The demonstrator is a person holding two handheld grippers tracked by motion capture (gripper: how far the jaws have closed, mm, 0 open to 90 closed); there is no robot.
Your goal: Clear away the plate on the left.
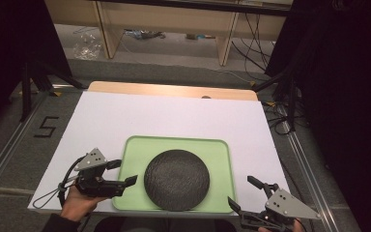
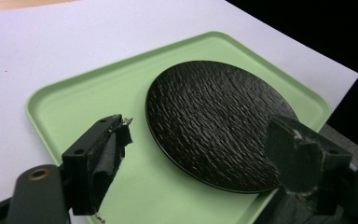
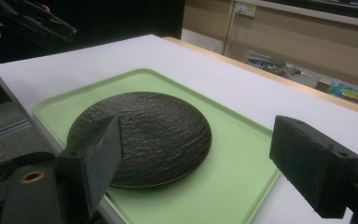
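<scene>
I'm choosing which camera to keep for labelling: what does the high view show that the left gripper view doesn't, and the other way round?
High view alone: both grippers at once, the left gripper open over the tray's left rim, the right gripper open off the tray's near right corner, the person's hand, and the floor with a wooden shelf frame. Left gripper view alone: the torn padding on its own fingertips and the plate's ridged texture close up. Shared: the black plate, the green tray and the white table.

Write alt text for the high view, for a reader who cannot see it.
A round black textured plate lies on a light green tray near the front edge of a white table. An open left gripper, held in a hand, sits at the tray's left edge, and an open right gripper sits off its front right corner.
</scene>
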